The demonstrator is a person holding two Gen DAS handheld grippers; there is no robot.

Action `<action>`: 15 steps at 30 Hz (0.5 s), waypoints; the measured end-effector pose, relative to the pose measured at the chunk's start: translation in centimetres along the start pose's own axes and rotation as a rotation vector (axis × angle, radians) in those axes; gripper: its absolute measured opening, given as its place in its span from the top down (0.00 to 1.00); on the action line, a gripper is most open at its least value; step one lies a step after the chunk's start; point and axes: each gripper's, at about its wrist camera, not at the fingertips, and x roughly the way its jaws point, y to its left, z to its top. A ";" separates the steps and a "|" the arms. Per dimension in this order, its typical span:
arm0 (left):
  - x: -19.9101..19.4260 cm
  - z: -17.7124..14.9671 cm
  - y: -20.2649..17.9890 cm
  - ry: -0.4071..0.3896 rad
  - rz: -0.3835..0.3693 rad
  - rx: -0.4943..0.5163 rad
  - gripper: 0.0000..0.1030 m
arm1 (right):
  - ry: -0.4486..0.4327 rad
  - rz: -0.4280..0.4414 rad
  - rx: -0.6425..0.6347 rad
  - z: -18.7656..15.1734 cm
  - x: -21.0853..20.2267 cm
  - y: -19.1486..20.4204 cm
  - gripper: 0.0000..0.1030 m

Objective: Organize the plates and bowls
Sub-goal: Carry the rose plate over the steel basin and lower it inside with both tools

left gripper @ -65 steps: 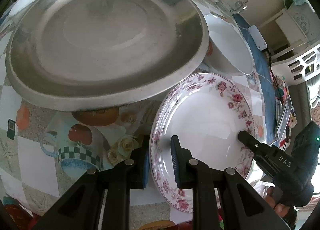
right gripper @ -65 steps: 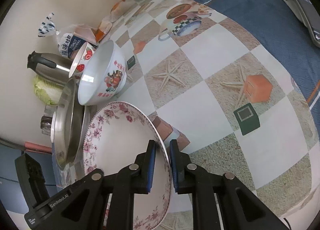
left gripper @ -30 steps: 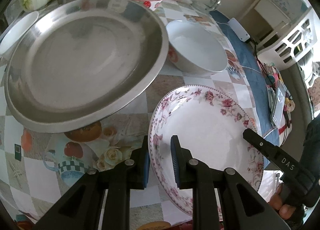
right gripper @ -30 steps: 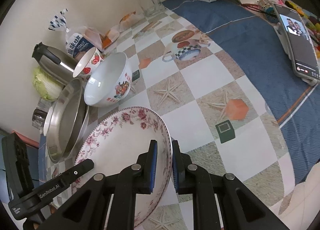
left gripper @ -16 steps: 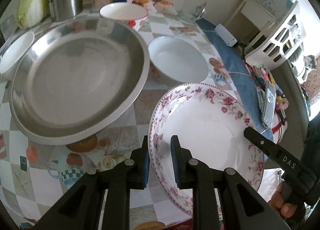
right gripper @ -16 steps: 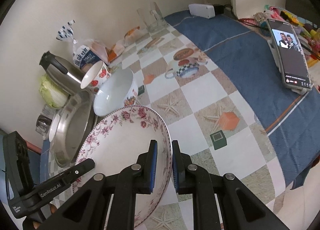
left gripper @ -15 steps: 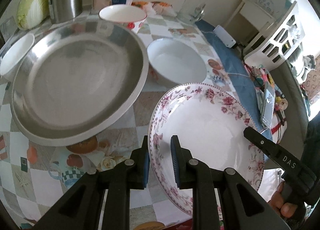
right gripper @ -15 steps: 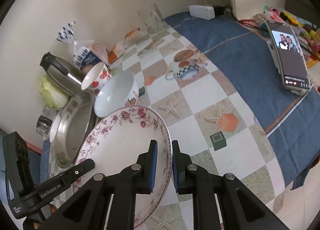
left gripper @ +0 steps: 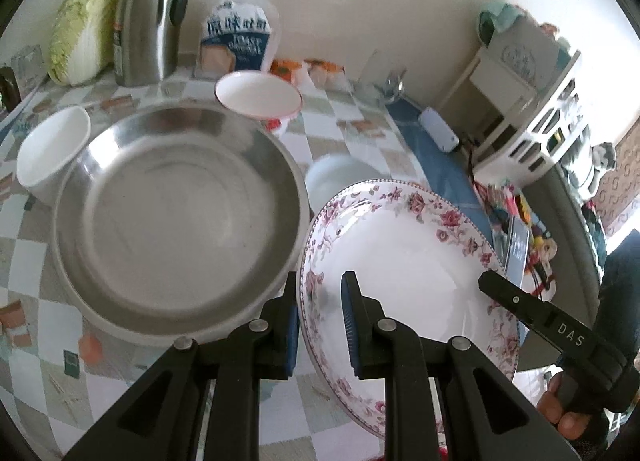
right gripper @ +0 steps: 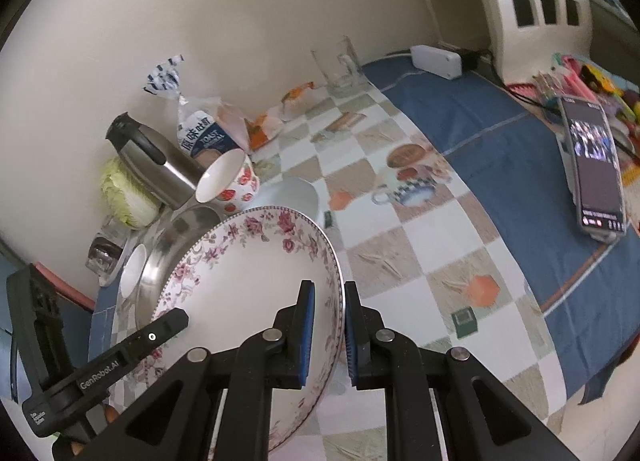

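Spreading past the dishes, the checkered table (right gripper: pixel 420 245) lies open to the right. A steel pan (left gripper: pixel 176 217) sits left of the floral plate (left gripper: pixel 404 257), which hides most of a white bowl (left gripper: pixel 340 175). The left gripper (left gripper: pixel 320 325) and right gripper (right gripper: pixel 325 331) each pinch opposite plate rims, holding it tilted above the table.

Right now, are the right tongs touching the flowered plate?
Touching. In the right wrist view the right tongs straddle the rim of the flowered plate, with both blue pads pressed against it and no gap showing.
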 end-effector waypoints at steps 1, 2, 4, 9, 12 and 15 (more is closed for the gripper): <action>-0.2 0.3 0.2 -0.012 -0.001 -0.005 0.80 | -0.002 0.000 -0.006 0.2 0.0 0.3 0.86; -0.4 0.6 0.5 -0.021 -0.001 -0.011 0.80 | -0.004 0.000 -0.016 0.6 0.0 0.9 0.86; -0.6 1.1 1.2 -0.037 -0.004 -0.032 0.80 | -0.010 -0.001 -0.036 1.3 0.1 1.9 0.86; -0.5 2.5 3.6 -0.055 -0.026 -0.103 0.80 | -0.017 0.004 -0.080 3.0 0.6 4.5 0.86; -0.3 3.1 5.3 -0.055 -0.029 -0.146 0.80 | -0.011 0.009 -0.106 3.6 1.5 6.2 0.86; -0.2 3.7 6.9 -0.061 -0.034 -0.183 0.80 | -0.001 0.015 -0.123 4.1 2.8 7.5 0.86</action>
